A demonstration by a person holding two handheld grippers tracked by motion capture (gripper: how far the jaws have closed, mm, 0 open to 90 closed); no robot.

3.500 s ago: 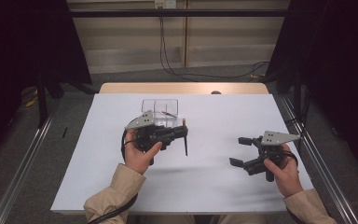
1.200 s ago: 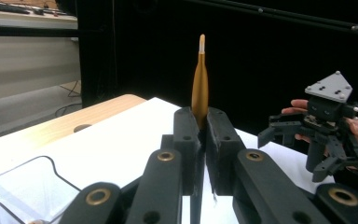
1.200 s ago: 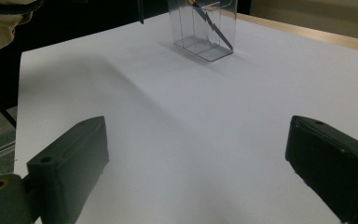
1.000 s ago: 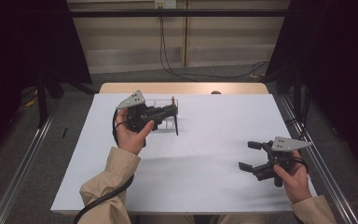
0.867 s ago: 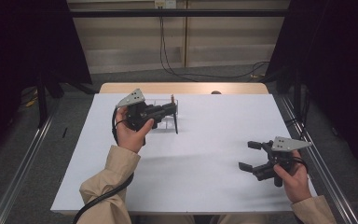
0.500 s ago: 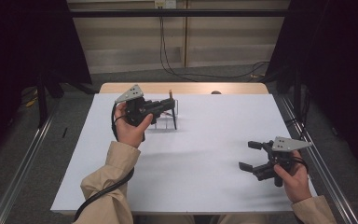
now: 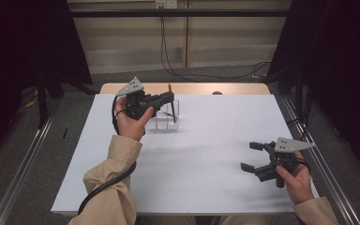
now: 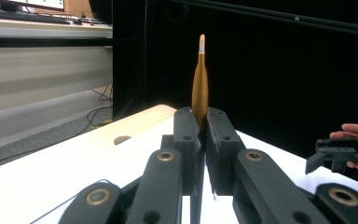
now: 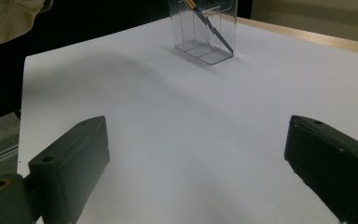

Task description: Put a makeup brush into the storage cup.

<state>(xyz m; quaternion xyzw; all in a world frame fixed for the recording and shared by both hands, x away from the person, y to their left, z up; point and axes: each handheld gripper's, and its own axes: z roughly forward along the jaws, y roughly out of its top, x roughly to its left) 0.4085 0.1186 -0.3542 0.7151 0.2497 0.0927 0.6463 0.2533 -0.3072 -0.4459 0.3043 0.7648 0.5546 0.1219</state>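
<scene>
My left gripper (image 7: 168,97) sits in the upper left of the high view, raised over the far part of the white table (image 7: 206,154), and its jaws are pinched tight on a slim pen (image 8: 199,81) with a golden-brown barrel; in the left gripper view that barrel stands straight up out of the two black pads, pale tip near the top centre of the frame, while the dark lower end drops below the jaws, seen in the high view as a thin black stick angling down. Just under it stands the clear plastic holder (image 7: 165,123), a see-through box with compartments, and I can see the pen's dark end slanting inside it (image 9: 213,29) at the top centre of the right gripper view; whether the tip touches the bottom I cannot tell. My right gripper (image 7: 254,156) rests low in the lower right of the high view, well apart from the holder, jaws spread wide with only bare table between them
</scene>
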